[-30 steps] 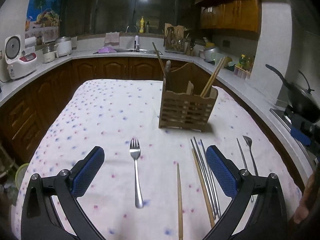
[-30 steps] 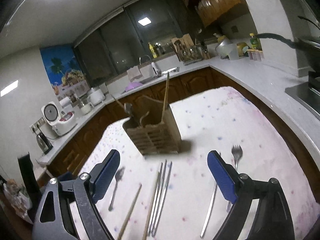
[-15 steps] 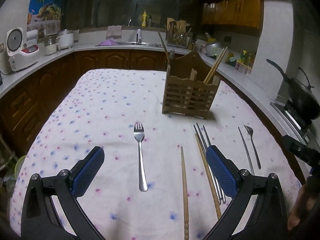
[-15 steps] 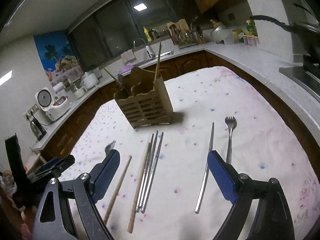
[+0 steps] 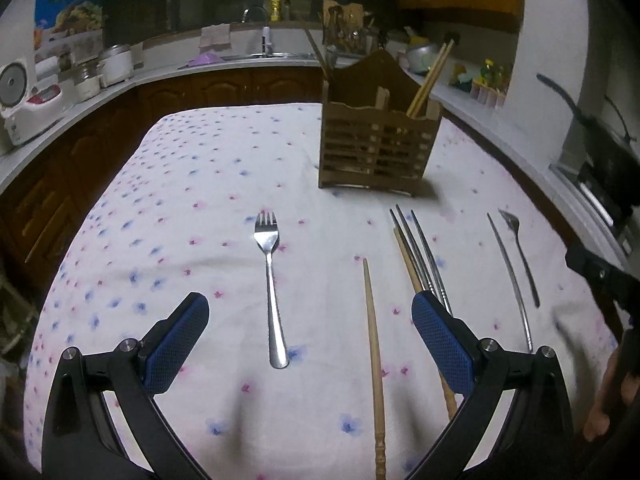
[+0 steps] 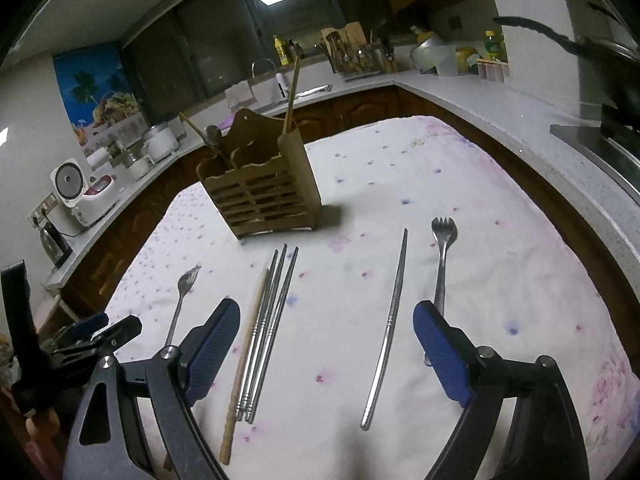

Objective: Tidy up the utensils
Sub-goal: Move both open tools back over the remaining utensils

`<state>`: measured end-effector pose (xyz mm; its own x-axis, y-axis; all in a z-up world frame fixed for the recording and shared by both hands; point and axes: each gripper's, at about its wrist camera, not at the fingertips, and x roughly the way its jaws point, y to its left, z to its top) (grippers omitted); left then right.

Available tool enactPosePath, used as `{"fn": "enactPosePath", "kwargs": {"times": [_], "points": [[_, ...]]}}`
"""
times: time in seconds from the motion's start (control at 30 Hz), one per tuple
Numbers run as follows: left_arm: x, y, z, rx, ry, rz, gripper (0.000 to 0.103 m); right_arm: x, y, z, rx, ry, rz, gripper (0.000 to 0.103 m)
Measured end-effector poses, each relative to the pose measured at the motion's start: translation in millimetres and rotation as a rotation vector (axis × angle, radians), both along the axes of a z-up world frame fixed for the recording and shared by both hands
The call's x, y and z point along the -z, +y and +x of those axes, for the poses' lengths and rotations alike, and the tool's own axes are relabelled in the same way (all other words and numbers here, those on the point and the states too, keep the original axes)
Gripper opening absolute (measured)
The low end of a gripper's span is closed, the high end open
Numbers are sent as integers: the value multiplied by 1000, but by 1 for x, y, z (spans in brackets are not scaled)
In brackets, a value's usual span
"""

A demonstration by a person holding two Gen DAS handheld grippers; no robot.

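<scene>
A wooden slatted utensil holder point(image 5: 378, 148) point(image 6: 262, 196) stands mid-table with chopsticks point(image 5: 430, 76) sticking out. On the flowered cloth lie a steel fork point(image 5: 272, 280) point(image 6: 180, 300), a wooden chopstick point(image 5: 374, 356), a bundle of metal chopsticks point(image 5: 420, 252) point(image 6: 268, 328) beside another wooden chopstick point(image 6: 244, 364), a single metal chopstick point(image 5: 512, 280) point(image 6: 390, 328) and a second fork point(image 5: 520, 252) point(image 6: 442, 264). My left gripper point(image 5: 308, 332) hangs open over the first fork's handle and the wooden chopstick. My right gripper point(image 6: 326, 340) is open above the cloth, with the single metal chopstick between its fingers, untouched.
Dark cabinets and a pale counter ring the table. On it stand a rice cooker point(image 5: 24, 100) point(image 6: 84, 192), a sink point(image 5: 260, 52), a utensil rack point(image 6: 356, 60) and a pan point(image 5: 592, 120) on the stove at right. A hand point(image 5: 612, 392) shows at the right edge.
Both grippers have come down closer to the table and tilted further down. The utensils now fill more of each view. Jaws stayed wide and nothing was picked up.
</scene>
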<state>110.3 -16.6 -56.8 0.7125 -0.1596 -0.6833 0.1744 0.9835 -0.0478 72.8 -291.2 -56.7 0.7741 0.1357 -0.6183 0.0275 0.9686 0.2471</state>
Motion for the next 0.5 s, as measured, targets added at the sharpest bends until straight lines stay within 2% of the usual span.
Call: {"fn": "enactPosePath", "kwargs": {"times": [0.1,0.23,0.37,0.5], "points": [[4,-6,4,24,15,16,102,4,-2,7,0,17,-1,83],[11,-10,15,59,56,11,91,8,-5,19,2,37,1,76],[17,-15,26,81,87,8,87,11,-11,34,12,59,-4,69],[25,-22,40,118,128,17,76,17,-20,52,24,88,-13,55]]}}
